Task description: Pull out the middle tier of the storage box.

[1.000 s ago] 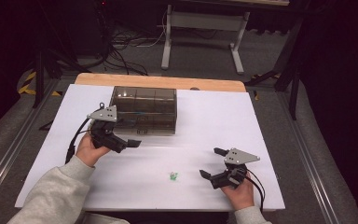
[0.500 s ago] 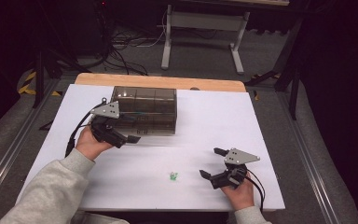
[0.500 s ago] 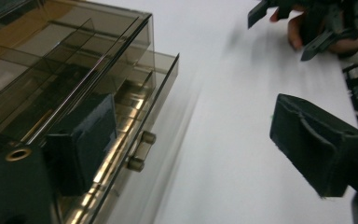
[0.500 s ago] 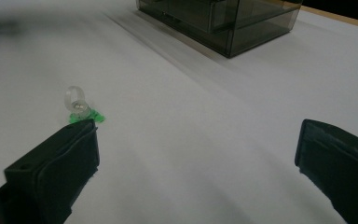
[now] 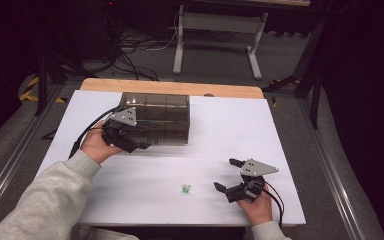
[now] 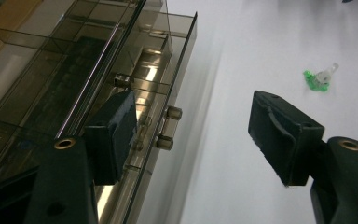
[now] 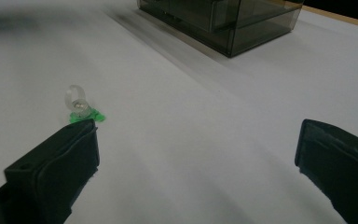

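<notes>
**A:** What changed since a second ago?

**B:** Not much. My left tongs (image 5: 142, 145) crept a bit higher in the high view, closer to the front of the smoky drawer box (image 5: 162, 112). My right tongs (image 5: 228, 175) haven't budged, lower right of that frame.

**A:** Are you holding anything?

**B:** Nope, both are spread wide and empty. In the left gripper view one jaw sits right against the box's front, just beside the little drawer handle (image 6: 166, 127); the other hangs over bare white desk (image 5: 220, 130).

**A:** And the tiny green thing?

**B:** The green-and-clear bit (image 5: 185, 188) lies on the desk, bottom centre of the high view, between my two hands but nearer the right one. In the right gripper view it sits just past the tip of the left-of-frame jaw, not touching as far as I can tell.
</notes>
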